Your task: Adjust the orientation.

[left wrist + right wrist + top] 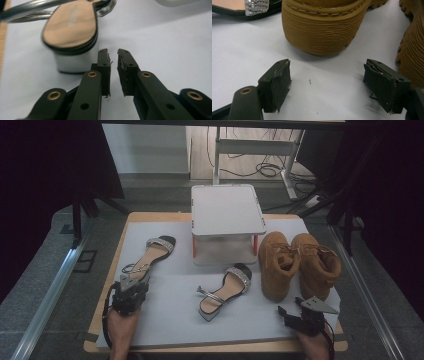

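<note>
Sandal (70, 27) just beyond left gripper (113, 53)

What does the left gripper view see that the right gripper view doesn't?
Left gripper view: a sandal's block heel and silver ankle strap, past the barely open left claw. Right gripper view: a tan boot, a second boot and a sparkly strap, past the wide-open right claw. Shared: the white mat, and nothing between the jaws.

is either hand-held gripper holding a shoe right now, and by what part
Nothing is held. The left hand-held gripper is slightly open beside the sandal heel; the right hand-held gripper is open before the boot.
</note>
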Demonstrator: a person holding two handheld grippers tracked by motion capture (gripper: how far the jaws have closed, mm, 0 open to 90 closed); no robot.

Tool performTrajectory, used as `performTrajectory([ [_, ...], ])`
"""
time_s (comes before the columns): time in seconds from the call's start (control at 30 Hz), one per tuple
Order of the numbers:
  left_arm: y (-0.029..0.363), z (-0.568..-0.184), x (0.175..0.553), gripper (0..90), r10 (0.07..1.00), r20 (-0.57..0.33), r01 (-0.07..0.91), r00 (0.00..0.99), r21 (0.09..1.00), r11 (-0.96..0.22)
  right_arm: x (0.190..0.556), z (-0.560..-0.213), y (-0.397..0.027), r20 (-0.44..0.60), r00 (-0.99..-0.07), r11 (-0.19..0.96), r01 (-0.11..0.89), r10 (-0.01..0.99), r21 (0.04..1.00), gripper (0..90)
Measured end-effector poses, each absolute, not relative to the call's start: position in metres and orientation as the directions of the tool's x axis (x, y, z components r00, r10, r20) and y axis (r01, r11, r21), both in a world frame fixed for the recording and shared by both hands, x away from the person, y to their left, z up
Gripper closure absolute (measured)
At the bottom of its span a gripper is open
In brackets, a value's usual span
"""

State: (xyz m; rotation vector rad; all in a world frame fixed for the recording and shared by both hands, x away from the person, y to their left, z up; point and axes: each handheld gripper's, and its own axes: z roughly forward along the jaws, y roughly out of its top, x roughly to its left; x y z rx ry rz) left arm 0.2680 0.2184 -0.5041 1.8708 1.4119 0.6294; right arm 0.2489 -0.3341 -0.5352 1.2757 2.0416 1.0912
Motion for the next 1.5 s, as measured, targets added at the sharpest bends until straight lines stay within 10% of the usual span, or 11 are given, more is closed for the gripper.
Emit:
performTrajectory([
  [0.67, 0.239, -0.513, 0.282, 33.7, 0.974, -0.026, 0.648, 0.224, 0.751, -0.129, 0.249, -0.535, -0.334, 0.006, -0.439, 0.241, 0.503, 0.899, 0.830, 21.4],
  [1.5, 0.234, -0.516, 0.335, 22.8, 0.967, -0.044, 0.673, 0.250, 0.726, -0.141, 0.249, -0.535, -0.334, 0.006, -0.439, 0.241, 0.503, 0.898, 0.830, 21.3],
])
